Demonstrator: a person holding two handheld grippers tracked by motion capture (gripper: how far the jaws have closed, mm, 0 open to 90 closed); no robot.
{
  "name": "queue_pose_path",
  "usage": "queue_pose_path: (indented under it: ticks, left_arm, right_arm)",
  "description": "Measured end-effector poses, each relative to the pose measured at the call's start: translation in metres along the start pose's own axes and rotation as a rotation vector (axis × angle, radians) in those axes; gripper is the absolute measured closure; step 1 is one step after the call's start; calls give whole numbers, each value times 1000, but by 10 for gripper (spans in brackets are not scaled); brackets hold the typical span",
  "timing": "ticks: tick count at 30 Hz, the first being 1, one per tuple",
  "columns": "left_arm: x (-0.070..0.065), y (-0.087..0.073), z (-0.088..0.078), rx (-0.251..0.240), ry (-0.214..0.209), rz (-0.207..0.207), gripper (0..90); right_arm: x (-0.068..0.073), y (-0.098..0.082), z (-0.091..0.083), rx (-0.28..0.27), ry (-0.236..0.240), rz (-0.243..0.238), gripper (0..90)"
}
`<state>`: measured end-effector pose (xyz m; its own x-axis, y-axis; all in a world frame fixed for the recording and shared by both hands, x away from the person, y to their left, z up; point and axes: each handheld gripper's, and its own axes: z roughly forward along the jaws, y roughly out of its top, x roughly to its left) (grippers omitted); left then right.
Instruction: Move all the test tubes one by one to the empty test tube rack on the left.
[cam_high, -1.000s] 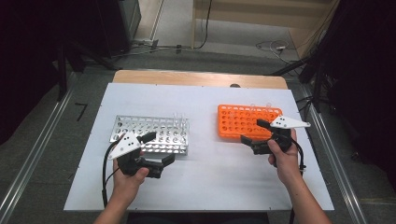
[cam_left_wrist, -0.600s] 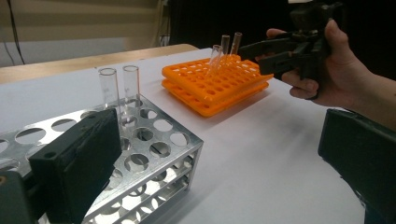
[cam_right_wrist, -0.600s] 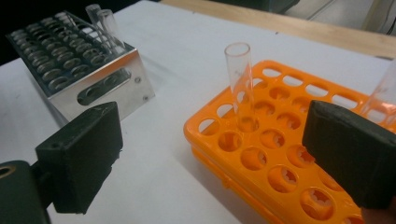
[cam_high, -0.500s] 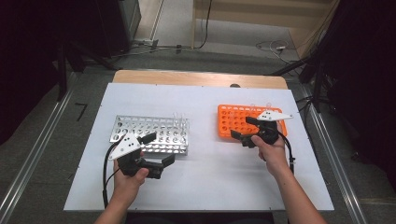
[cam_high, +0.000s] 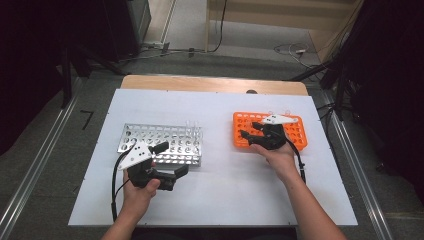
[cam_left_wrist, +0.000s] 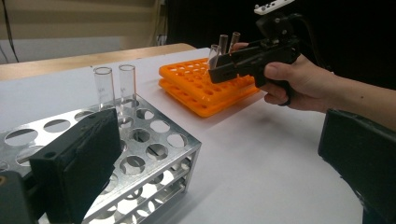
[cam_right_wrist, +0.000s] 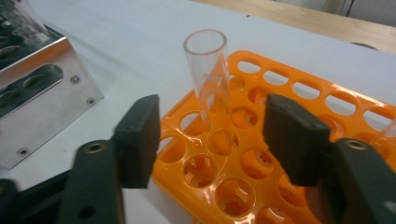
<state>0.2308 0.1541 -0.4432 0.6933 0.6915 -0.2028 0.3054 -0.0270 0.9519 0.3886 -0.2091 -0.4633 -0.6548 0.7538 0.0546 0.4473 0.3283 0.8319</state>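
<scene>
Fig.: two hand-held grippers at a white table (cam_high: 220, 200) w/ two tube racks. R gripper (cam_high: 251, 129) sits over the near-left part of the orange rack (cam_high: 295, 134), at the table's right side; its jaws have just been closing and now stand about half open, one on each side of a clear glass tube (cam_right_wrist: 211, 88) that stands upright in a hole nr the rack's corner. In the right gripper view a gap shows betw. each pad and the tube wall, so the pads do not press on it yet; tube not gripped. Seen from the left gripper view, the same gripper (cam_left_wrist: 219, 70) points at the front tube of a small group of tubes (cam_left_wrist: 224, 44) rising from the orange rack. L gripper (cam_high: 175, 162) is held low at the front edge of the metal rack (cam_high: 160, 144), at the table's left side; jaws wide apart, nothing betw. them. In its own view one jaw lies against the rack's near corner, the other is well off to the side over bare table. Two empty glass tubes (cam_left_wrist: 114, 86) stand upright side by side in the metal rack's far row. Racks well apart, bare table betw. them.
</scene>
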Motion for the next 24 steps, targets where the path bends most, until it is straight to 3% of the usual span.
queue_pose_path:
  ticks: [5,11,18,24]
  left_arm:
    - [1,0,-3,-6,0,-4,0]
    - [1,0,-1,-6,2,-6,0]
    - [1,0,-1,-4,-1,-6,0]
    - [2,0,-2,-8,1,-10,0]
  right_arm:
    - [-1,-3,6,-4,-29,8,547]
    - [2,-5,10,-1,-47,-24,640]
    - [4,-6,12,-10,-68,-31,731]
    - [3,-5,10,-14,-61,-33,739]
